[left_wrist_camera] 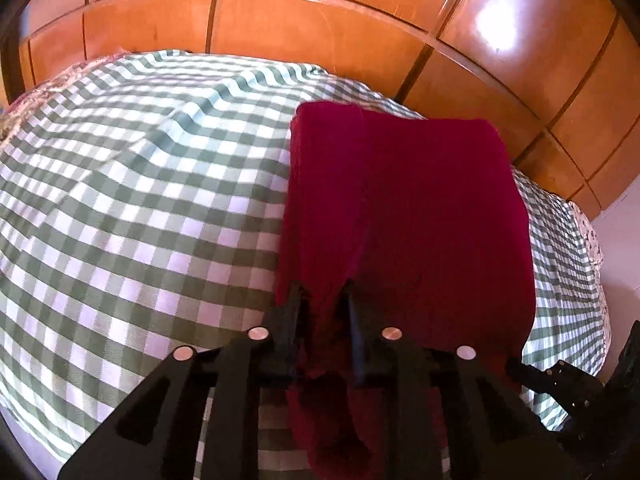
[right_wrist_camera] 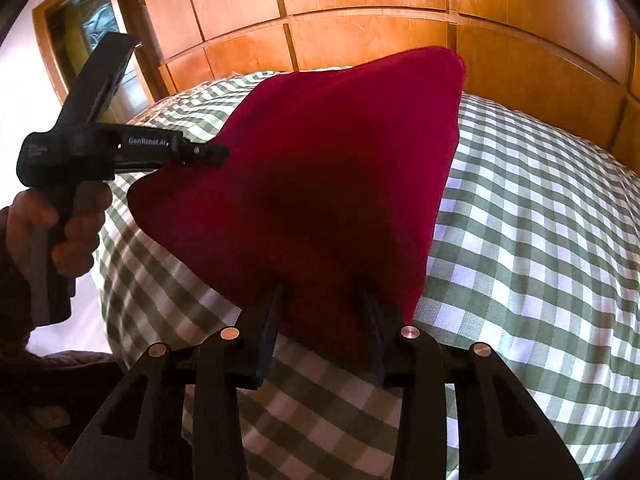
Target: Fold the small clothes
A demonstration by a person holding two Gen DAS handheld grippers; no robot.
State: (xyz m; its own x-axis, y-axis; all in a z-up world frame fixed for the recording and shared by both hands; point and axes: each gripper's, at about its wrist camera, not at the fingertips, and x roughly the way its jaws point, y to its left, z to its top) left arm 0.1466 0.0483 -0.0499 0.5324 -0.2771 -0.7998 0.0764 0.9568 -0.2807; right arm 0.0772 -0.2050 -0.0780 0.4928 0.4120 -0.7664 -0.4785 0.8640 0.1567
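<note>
Item: one dark red garment (right_wrist_camera: 340,184), kind not discernible, held up above a bed with green-and-white checked bedspread (right_wrist_camera: 540,240), its long axis running from the grippers toward the wooden headboard (right_wrist_camera: 360,40). Left gripper (left_wrist_camera: 324,304) is closed onto a bunched near edge of the cloth; right gripper (right_wrist_camera: 322,304) has the cloth between its fingers, gap moderately wide, grip uncertain. The garment's near edge is hidden behind the gripper bodies, its far end blurred.

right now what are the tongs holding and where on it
Both tongs hold the red garment. The left tongs are shut on its near edge; the right tongs grip a corner on the other side, lifting it above the checked bedspread.
</note>
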